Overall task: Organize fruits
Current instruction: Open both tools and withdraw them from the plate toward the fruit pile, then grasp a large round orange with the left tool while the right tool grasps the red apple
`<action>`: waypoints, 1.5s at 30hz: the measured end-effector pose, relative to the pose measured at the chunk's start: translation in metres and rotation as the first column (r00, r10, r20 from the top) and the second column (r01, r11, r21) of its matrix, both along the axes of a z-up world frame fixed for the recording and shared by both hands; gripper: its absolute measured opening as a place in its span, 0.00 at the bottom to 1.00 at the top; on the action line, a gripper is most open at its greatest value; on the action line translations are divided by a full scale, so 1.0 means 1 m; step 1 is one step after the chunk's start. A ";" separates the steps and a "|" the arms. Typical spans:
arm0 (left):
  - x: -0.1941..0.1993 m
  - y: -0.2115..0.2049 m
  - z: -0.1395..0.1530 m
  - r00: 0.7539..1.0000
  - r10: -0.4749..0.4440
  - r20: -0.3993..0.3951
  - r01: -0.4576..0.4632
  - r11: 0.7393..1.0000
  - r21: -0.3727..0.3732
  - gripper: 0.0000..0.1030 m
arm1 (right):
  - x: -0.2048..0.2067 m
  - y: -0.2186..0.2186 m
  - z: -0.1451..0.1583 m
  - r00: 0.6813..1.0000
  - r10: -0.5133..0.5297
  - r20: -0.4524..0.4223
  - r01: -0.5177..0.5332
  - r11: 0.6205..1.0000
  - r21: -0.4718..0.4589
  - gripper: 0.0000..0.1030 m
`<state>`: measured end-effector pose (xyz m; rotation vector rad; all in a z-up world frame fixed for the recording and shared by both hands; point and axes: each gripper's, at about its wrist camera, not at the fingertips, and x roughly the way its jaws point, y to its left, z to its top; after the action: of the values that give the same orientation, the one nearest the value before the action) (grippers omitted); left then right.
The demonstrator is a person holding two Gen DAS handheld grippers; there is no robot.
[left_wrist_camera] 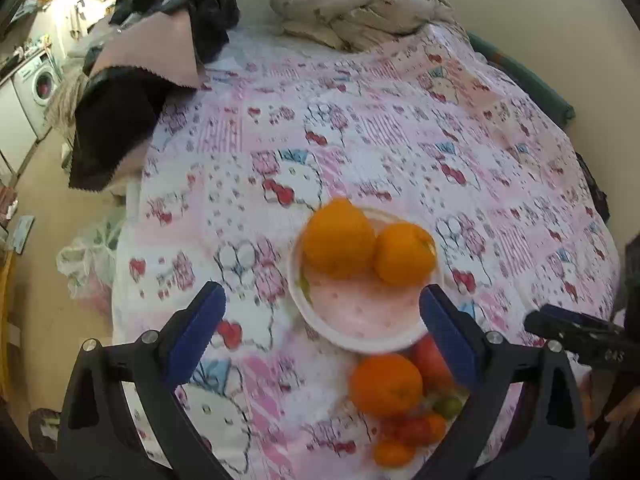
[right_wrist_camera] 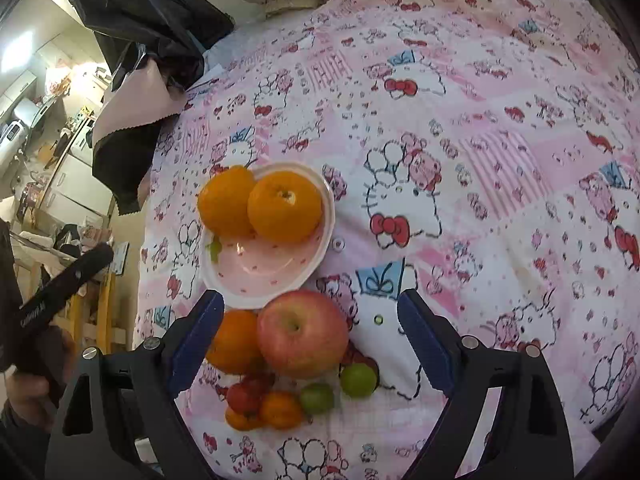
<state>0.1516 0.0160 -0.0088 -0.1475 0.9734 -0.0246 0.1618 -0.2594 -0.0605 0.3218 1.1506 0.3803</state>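
While both claws hang apart and empty above the bed [right_wrist_camera: 480,128], the left claw [left_wrist_camera: 322,312] frames the near rim of the pink plate [left_wrist_camera: 360,312] and the right claw [right_wrist_camera: 310,320] frames the apple [right_wrist_camera: 303,333]. Two oranges [right_wrist_camera: 285,206] sit on the plate's far side. Near the plate lie a third orange [right_wrist_camera: 234,342], partly hidden behind the right claw's left finger, two green fruits [right_wrist_camera: 359,379], and small red and orange fruits [right_wrist_camera: 280,409], too blurred in the left wrist view to tell apart. Black cloth [left_wrist_camera: 116,132] drapes the bed's far left edge.
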 end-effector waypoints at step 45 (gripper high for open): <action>-0.016 -0.074 -0.118 0.924 -0.186 -0.333 0.180 0.982 -0.050 0.62 | 0.005 -0.012 -0.034 0.988 -0.084 -0.129 0.085 0.996 0.005 0.88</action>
<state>0.1354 -0.0580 -0.1269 -0.0778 1.3278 -0.1854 0.1664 -0.2719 -0.0945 0.4075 1.2574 0.2941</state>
